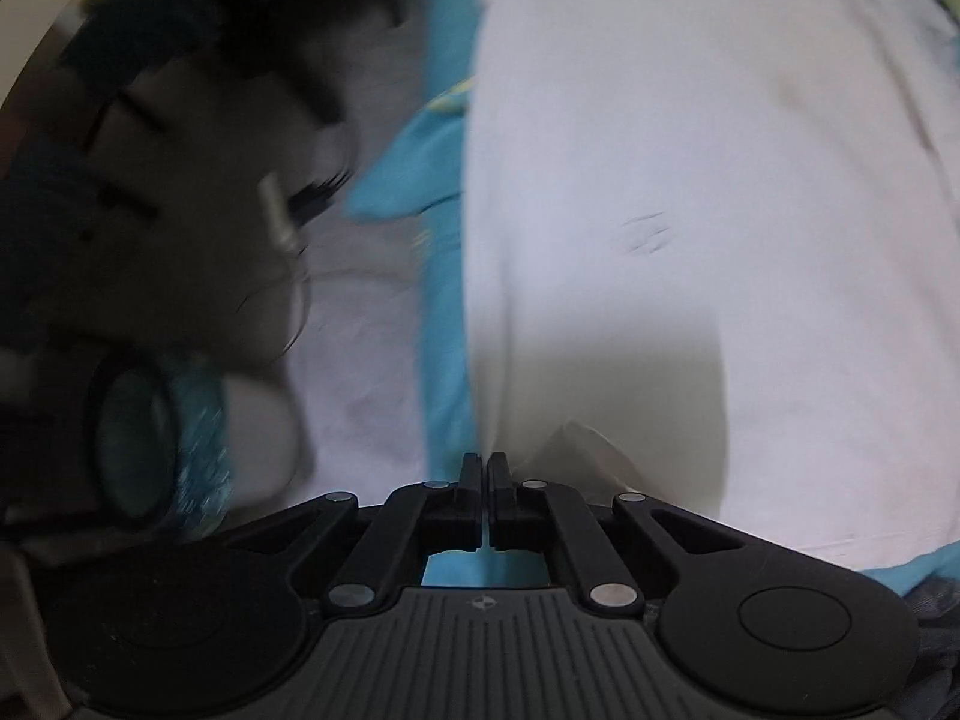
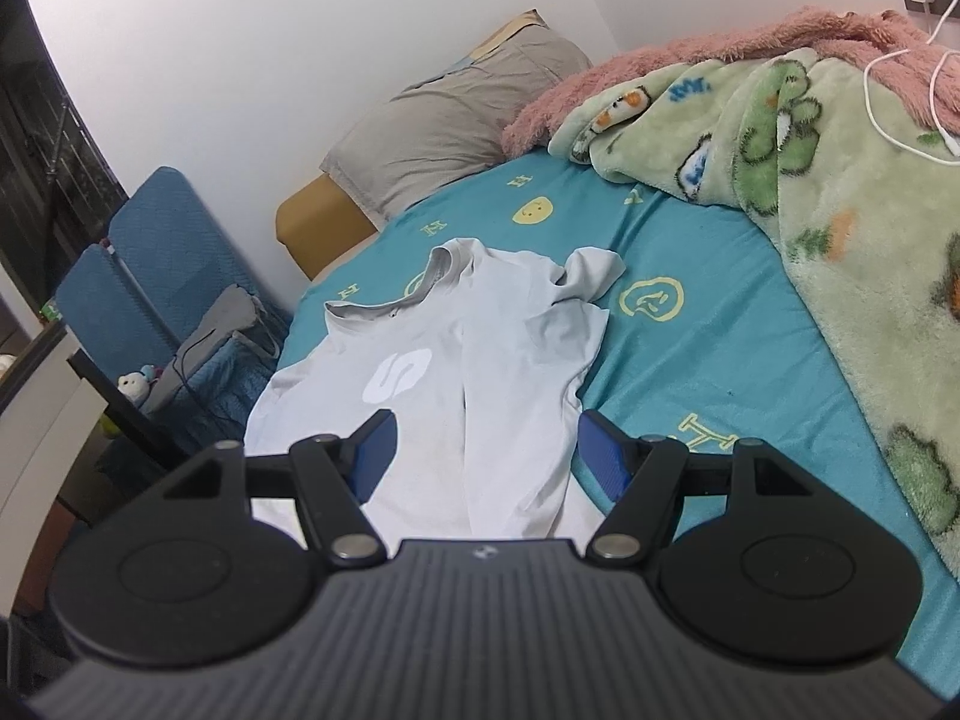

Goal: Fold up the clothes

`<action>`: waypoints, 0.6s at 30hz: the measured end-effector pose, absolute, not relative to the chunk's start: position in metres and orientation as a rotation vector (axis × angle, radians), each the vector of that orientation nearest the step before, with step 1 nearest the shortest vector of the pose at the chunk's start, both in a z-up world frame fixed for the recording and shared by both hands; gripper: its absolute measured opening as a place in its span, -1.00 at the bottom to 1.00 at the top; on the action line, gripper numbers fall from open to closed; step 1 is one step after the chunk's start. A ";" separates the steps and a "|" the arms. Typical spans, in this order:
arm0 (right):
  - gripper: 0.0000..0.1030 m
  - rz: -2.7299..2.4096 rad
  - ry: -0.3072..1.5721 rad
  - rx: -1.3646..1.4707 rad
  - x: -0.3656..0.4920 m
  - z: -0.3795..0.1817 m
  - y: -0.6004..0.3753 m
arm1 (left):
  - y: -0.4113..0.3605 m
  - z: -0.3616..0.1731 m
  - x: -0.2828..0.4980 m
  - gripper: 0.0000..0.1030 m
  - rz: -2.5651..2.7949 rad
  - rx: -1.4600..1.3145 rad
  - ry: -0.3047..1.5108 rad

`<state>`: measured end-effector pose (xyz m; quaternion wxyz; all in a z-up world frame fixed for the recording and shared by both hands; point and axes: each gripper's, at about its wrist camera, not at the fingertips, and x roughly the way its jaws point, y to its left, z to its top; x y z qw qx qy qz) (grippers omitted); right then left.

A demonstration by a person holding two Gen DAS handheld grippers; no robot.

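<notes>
Item one, the white T-shirt [image 2: 480, 360]: I see it lying spread on the bed, on the teal sheet [image 2: 708, 336] printed with yellow smiley faces and letters. Its collar points toward the pillow, a white oval logo shows on the chest, and a lengthwise fold runs down its middle. One sleeve lies crumpled at the far right shoulder. The hem end reaches toward my right tongs.

Item two, right tongs [image 2: 486, 456]: jaws wide apart, blue pads facing each other, nothing between them. They hang above the lower part of the shirt without touching it.

Item three, left tongs [image 1: 486, 474]: pointing steeply down at the shirt [image 1: 690, 210], fingers brought fully together. This view is blurred; the tips sit right at a raised edge of the white cloth, but I cannot tell whether any of it is pinched between them. A strip of teal sheet [image 1: 444, 330] shows beside the shirt's edge.

Item four, surroundings on the bed: a grey-brown pillow [image 2: 456, 114] at the head, a green fleece blanket [image 2: 840, 192] with cartoon prints heaped along the right side, a pink fluffy blanket [image 2: 690, 60] behind it, and a white cable [image 2: 900, 102] trailing over the fleece.

Item five, beside the bed: a blue chair [image 2: 162, 258] with a grey garment draped on it.
</notes>
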<state>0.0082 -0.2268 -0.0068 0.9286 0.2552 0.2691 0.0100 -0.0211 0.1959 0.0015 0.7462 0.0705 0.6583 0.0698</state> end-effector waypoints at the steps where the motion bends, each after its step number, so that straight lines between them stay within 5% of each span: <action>1: 0.34 0.020 0.551 0.515 0.009 -0.006 -0.226 | 0.205 0.004 -0.023 -0.96 0.183 0.151 1.452; 5: 0.34 0.024 0.554 0.483 0.009 -0.006 -0.220 | 0.217 0.022 -0.026 -0.62 0.159 0.071 1.359; 7: 0.34 0.027 0.557 0.471 0.009 -0.006 -0.217 | 0.206 0.028 -0.023 -0.19 0.118 0.067 1.285; 16: 0.34 0.040 0.529 0.416 0.004 -0.004 -0.208 | 0.125 0.069 -0.014 0.59 -0.036 -0.009 0.852; 18: 0.34 0.047 0.510 0.405 0.002 -0.003 -0.207 | 0.105 0.069 -0.007 0.62 -0.065 -0.014 0.785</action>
